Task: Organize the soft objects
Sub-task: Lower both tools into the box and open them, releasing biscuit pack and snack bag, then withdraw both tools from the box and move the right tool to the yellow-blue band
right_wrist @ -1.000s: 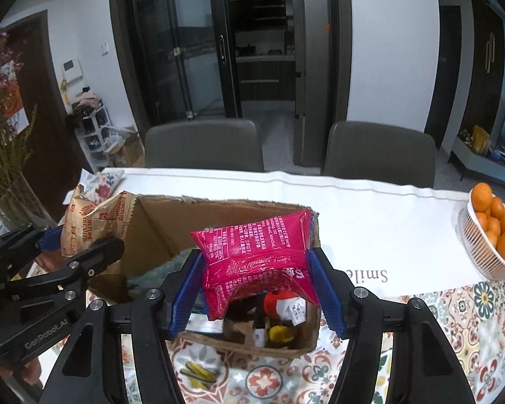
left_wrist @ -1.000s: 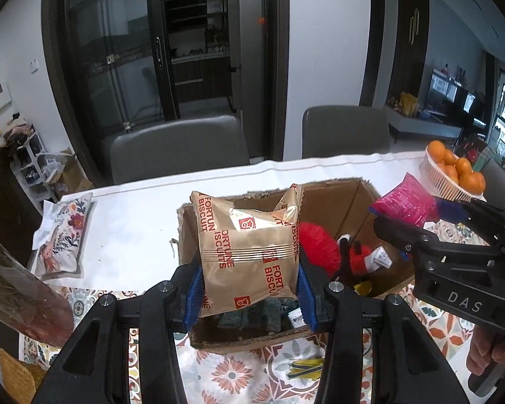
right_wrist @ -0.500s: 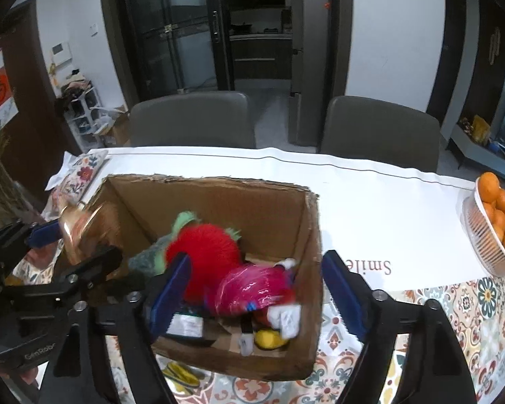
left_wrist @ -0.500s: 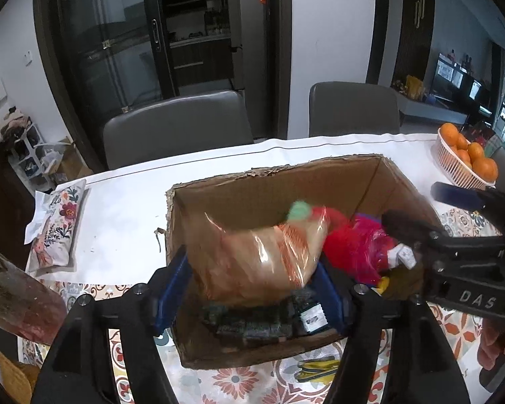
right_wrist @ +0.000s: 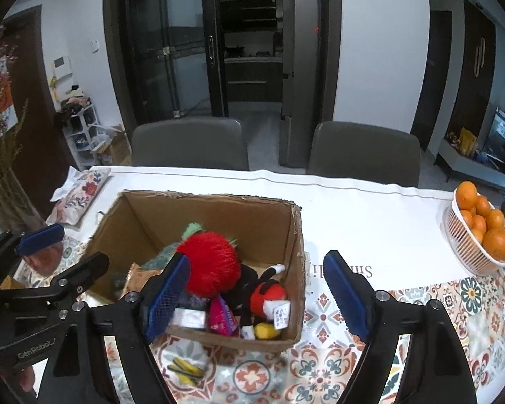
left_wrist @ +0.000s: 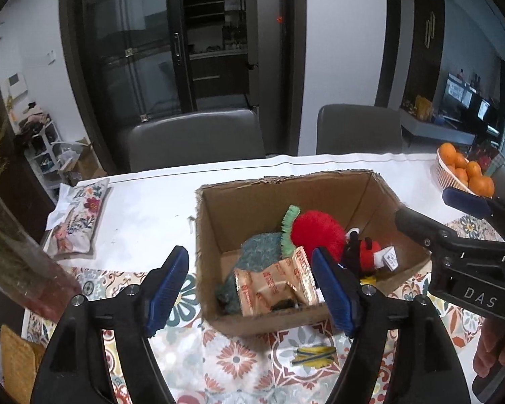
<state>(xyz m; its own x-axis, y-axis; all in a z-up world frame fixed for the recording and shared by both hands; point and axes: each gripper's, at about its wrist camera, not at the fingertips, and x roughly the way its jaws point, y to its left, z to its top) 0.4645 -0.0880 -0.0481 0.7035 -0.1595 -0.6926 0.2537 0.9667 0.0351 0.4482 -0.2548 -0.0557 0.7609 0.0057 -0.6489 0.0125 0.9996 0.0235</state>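
Both grippers, left (left_wrist: pixel 249 289) and right (right_wrist: pixel 257 291), gape empty over the crammed brown cardboard box (right_wrist: pixel 296 232); a careless reach could snag its wall.

table (right_wrist: pixel 370 208) bears cardboard box (right_wrist: pixel 286 235), orange basket (right_wrist: pixel 468 252), floral pouch (left_wrist: pixel 77 222).

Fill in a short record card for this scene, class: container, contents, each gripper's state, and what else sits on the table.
container: cardboard box, open top
contents: red fuzzy ball, biscuit packet, pink packet, red plush toy
left gripper: open, holding nothing
right gripper: open, holding nothing
also on table: basket of oranges, floral pouch
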